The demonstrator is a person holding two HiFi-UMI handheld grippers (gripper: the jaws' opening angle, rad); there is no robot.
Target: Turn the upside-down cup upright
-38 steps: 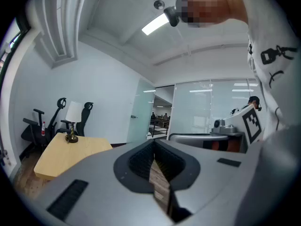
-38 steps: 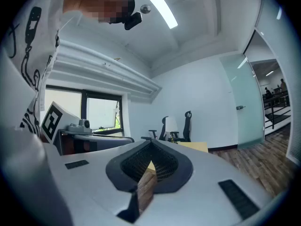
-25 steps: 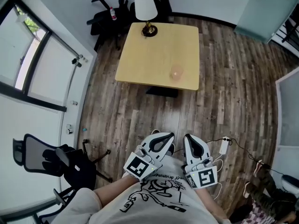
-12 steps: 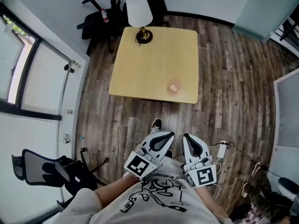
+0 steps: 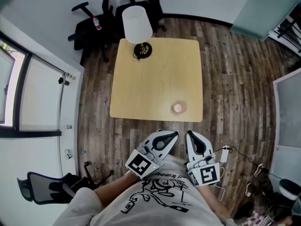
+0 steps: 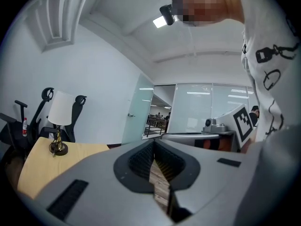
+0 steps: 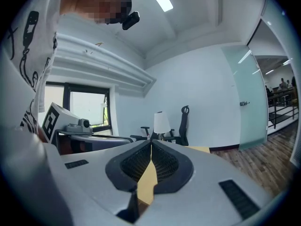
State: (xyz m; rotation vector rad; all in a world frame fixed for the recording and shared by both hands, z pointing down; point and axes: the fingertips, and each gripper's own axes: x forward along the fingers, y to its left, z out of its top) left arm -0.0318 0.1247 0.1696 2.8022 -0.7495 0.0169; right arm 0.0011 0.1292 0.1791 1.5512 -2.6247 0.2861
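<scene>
A small pale cup stands on the square wooden table, near its front right corner. Whether it is upside down is too small to tell. Both grippers are held close to the person's chest, short of the table's near edge. My left gripper is shut and empty, pointing towards the table. My right gripper is beside it, also shut and empty. In the left gripper view the jaw tips meet, with floor planks showing behind. In the right gripper view the jaw tips meet too, the tabletop behind them.
A table lamp with a white shade stands at the table's far left corner. Black office chairs sit behind the table; another chair is at lower left. Cables and a charger lie on the wooden floor at right.
The person has walked towards the table: it and the cup have come nearer and lower in the head view. Both grippers stay shut side by side at the chest.
</scene>
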